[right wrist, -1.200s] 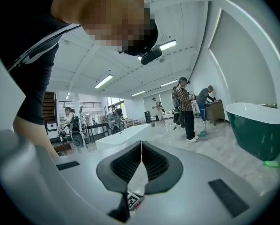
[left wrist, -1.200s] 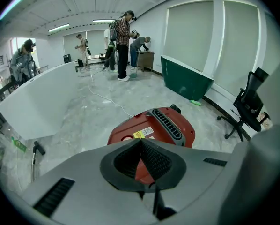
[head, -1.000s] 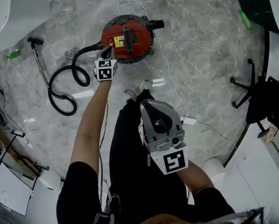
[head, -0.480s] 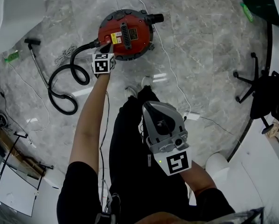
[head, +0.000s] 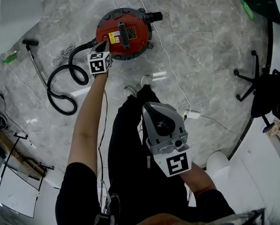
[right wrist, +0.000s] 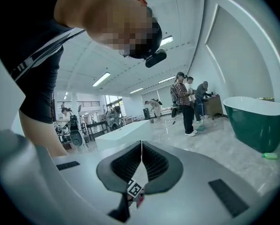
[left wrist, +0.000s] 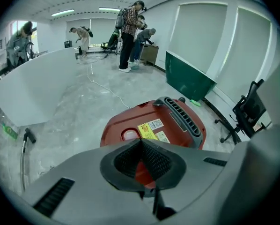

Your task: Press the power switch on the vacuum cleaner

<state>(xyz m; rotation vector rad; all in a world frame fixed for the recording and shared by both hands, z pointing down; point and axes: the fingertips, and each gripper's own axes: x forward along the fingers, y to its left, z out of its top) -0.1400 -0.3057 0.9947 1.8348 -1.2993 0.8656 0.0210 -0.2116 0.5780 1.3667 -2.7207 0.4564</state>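
Note:
A round red vacuum cleaner (head: 123,34) with a black handle grille stands on the grey marble floor; its red top (left wrist: 154,125) carries a yellow label and a pale oval switch (left wrist: 129,135). My left gripper (head: 102,47) is stretched out low over the cleaner's near left edge, jaws shut, tips just short of the switch (left wrist: 141,140). My right gripper (head: 151,108) is held back near my body, jaws shut and holding nothing (right wrist: 141,143).
A black hose (head: 65,86) loops left of the cleaner to a floor nozzle (head: 30,42). A white cord (head: 170,74) trails across the floor. An office chair (head: 259,90) stands right, a dark green tub (left wrist: 189,81) beyond. People (left wrist: 129,29) stand far off.
My left gripper has reached farther forward and down onto the cleaner's near left edge. The view has shifted, so the cleaner sits higher in the picture. The right gripper has stayed put.

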